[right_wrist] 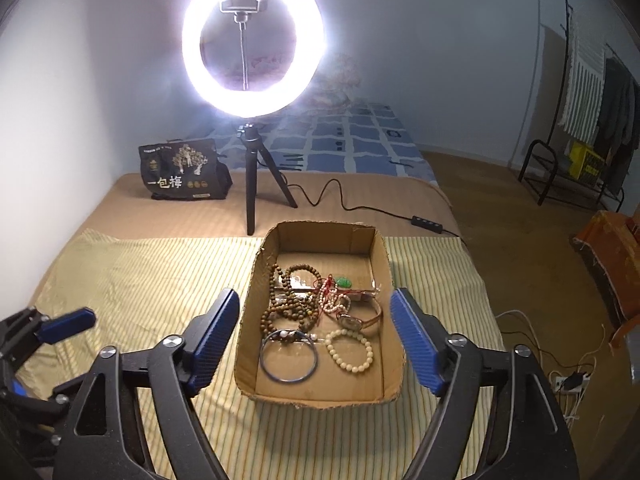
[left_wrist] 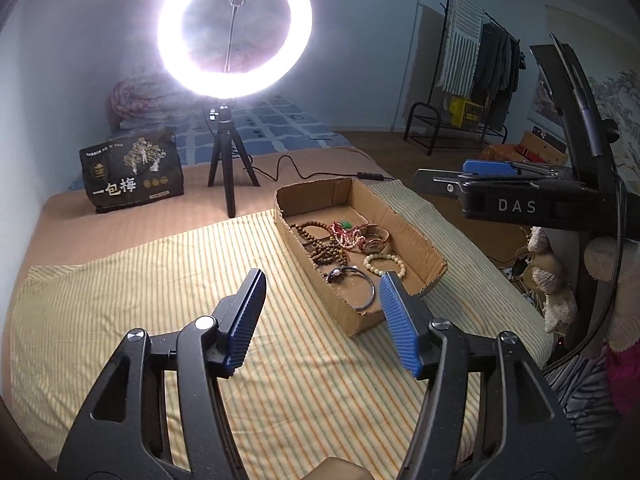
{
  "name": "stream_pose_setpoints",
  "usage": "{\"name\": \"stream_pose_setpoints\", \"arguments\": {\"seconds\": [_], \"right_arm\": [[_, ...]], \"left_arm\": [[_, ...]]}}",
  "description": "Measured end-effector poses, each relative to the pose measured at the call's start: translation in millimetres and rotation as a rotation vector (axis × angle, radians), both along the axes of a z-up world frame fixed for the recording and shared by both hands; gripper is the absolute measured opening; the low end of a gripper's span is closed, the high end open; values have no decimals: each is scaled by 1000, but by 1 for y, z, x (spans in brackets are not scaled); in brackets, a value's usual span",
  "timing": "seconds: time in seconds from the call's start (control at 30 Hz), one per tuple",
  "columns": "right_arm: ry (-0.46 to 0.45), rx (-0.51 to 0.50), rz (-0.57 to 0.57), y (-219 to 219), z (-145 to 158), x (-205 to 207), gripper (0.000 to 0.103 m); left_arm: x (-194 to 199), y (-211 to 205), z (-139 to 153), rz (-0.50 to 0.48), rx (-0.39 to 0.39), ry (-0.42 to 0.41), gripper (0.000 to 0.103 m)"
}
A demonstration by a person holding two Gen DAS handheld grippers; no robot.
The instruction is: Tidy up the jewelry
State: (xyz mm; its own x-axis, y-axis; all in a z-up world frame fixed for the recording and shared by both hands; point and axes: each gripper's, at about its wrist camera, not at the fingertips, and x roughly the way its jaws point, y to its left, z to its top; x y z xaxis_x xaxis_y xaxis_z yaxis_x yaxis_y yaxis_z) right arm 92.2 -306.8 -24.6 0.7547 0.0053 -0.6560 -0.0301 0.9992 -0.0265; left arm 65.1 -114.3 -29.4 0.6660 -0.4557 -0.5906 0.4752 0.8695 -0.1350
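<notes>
Beads, a metal bangle and a watch lie in the cardboard box [right_wrist: 384, 258]; my right tongs [right_wrist: 314, 334] and left tongs [left_wrist: 322, 306] gape empty before it.

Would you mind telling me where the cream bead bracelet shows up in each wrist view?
Left wrist: cream bead bracelet right of centre, in the cardboard box, beside the right blue pad.
Right wrist: bracelet low centre, near the box's front right corner.
Shared landmark: the ring light.

My left gripper [left_wrist: 322, 286] and right gripper [right_wrist: 314, 308] both point downward, jaws apart, nothing between their pads.
</notes>
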Motion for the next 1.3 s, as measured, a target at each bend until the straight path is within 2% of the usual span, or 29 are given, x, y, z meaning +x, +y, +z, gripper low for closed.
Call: {"name": "stream_pose_setpoints", "arguments": {"seconds": [0.07,0.13,0.2,0.37,0.57,0.7,0.87,1.3], "right_arm": [[-11,-1,3,2,1,-6,80],[-15,8,9,4,1,-11,80],[-17,22,11,5,0,-17,80],[-25,35,12,9,-1,-27,81],[-43,-7,9,17,-2,-33,81],[-58,-21,3,18,-2,-38,81],[-76,-36,-8,17,0,-40,82],[-88,-54,-3,18,-1,-42,82]], "left_arm": [[-6,4,2,1,1,-7,62],[-11,7,5,3,-5,-7,68],[-16,11,7,11,-18,-8,78],[-26,14,12,29,-10,-30,83],[-33,16,17,58,8,-58,89],[-36,18,19,85,15,-78,100],[-38,19,21,105,28,-105,101],[-35,19,18,145,58,-92,103]]}}
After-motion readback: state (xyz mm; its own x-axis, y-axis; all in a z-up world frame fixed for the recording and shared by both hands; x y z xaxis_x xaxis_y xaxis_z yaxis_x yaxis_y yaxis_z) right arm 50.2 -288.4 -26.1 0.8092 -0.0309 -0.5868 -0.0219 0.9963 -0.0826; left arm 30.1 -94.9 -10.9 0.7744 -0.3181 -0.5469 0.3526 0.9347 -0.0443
